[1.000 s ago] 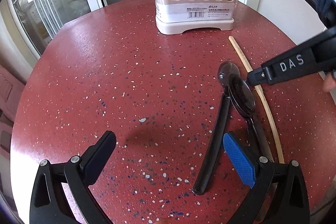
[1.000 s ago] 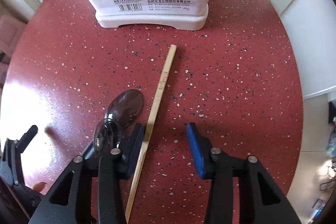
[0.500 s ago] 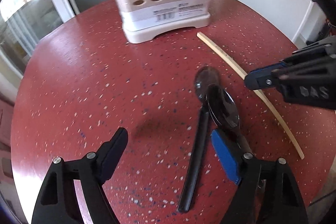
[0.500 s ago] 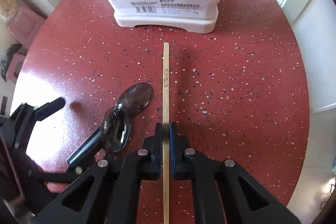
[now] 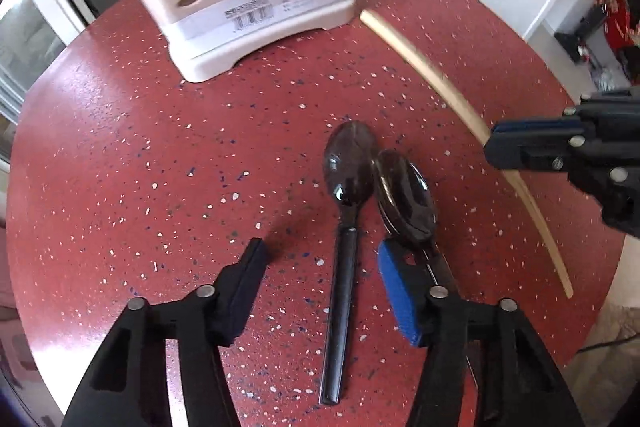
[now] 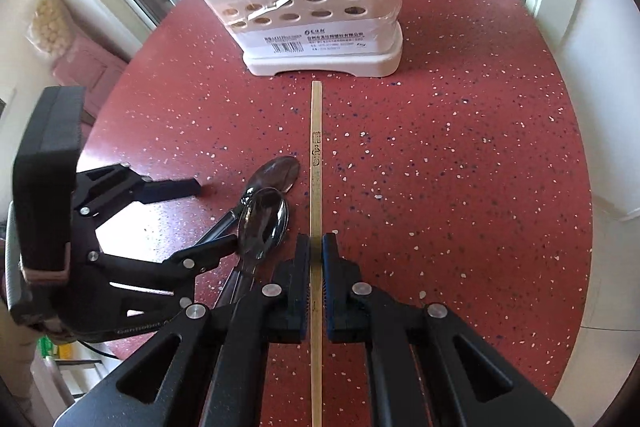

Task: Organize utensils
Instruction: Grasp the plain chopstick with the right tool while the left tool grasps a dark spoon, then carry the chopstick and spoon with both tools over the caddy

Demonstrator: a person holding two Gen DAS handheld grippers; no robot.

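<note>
Right wrist view: a thin, light, stiff chopstick [image 6: 316, 155] is pinched mid-length by the right gripper [image 6: 316, 247] jaws. Left gripper [image 5: 320, 259] jaws are spread around a smooth, slippery spoon [image 5: 348, 171] handle.

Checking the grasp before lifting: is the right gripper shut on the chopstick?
Shut: the right gripper has both pads pressed against the chopstick, no gap visible.

My surface [image 5: 120, 147] is dark red, flecked all over with white and a few blue specks. On it, the caddy [image 6: 320, 23] is pale cream with rows of oval holes and a white barcode label. Near the caddy, the chopstick [image 6: 316, 155] is light tan with a dark stamp. Both spoons [image 5: 352, 167] look glossy black, perhaps dark metal. My left tongs [image 5: 320, 287] are black with one blue pad.
</note>
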